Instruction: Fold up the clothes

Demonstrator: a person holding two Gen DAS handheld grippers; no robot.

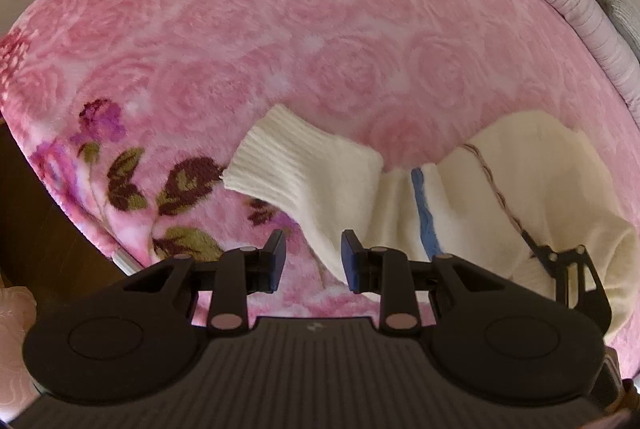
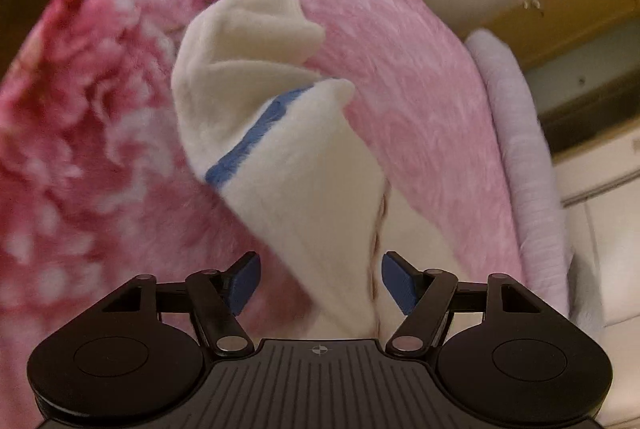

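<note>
We note cream sweater (image 1: 340,181) soft, limp, between gaping left gripper (image 1: 314,261) and right gripper (image 2: 318,283), both holding nothing; we'd pinch ribbed cuff (image 1: 256,165).

A cream-white fuzzy knit sweater (image 1: 520,189) with a thin blue stripe (image 1: 426,213) lies crumpled near the bed's edge. Its ribbed-cuffed sleeve (image 1: 304,169) stretches out flat toward the bed's flowered border.

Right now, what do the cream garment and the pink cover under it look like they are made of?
Cream garment: seemingly a soft knit, matte, with a ribbed cuff and a blue stripe; fibre unclear. Pink cover: seemingly plush fleece, with a fuzzy pile, embossed roses and a faint sheen.
</note>
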